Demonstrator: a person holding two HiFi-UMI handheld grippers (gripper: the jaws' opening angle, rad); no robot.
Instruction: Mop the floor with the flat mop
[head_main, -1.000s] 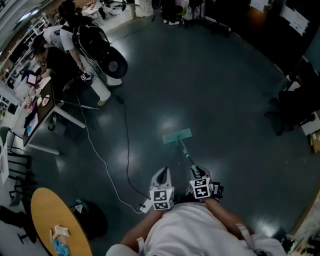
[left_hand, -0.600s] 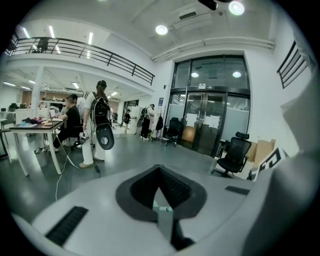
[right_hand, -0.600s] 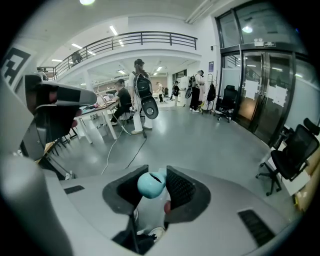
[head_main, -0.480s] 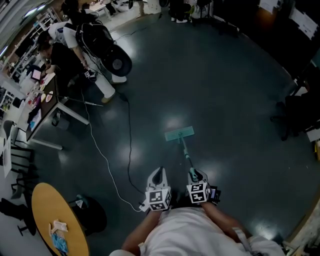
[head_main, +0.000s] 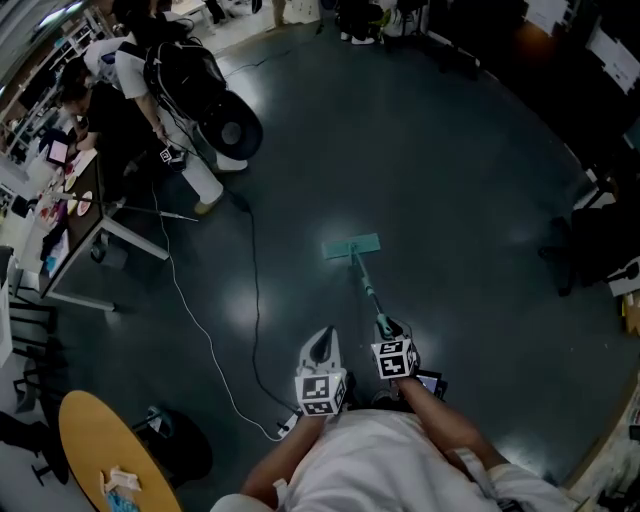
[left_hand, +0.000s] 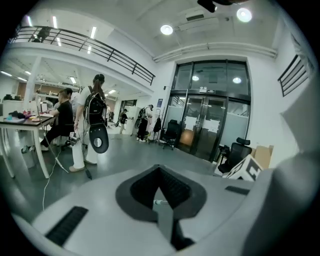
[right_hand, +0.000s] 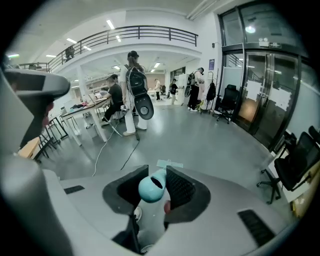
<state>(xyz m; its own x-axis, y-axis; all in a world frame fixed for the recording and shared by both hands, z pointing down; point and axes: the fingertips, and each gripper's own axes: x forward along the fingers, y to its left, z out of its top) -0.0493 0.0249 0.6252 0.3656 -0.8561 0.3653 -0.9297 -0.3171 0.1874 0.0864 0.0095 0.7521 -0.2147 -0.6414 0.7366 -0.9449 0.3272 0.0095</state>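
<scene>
Teal flat mop (head_main: 352, 248): head flat on the glossy dark floor (head_main: 460, 180), handle end clamped between right gripper (right_hand: 151, 182) jaws. Left gripper (left_hand: 160, 197): jaws together, empty. White cable (head_main: 200, 320) and desk (head_main: 85, 215) at left.

Three cameras: one high on the head, one low on each gripper

The head view looks steeply down from above the person's shoulders onto the dark floor (head_main: 450, 200), with the left gripper (head_main: 322, 342) and the right gripper (head_main: 385, 328) near its bottom edge. The left gripper view sits low, close behind its own jaws, and faces level across the floor toward the glass doors (left_hand: 210, 120). The right gripper view looks out and slightly down along the mop handle (right_hand: 151, 186), which crowds its near field. All three views share the person with a backpack (head_main: 190, 80) and the desk (head_main: 90, 215) by the floor's edge. The head view and the right gripper view also share the mop head (head_main: 351, 247).
</scene>
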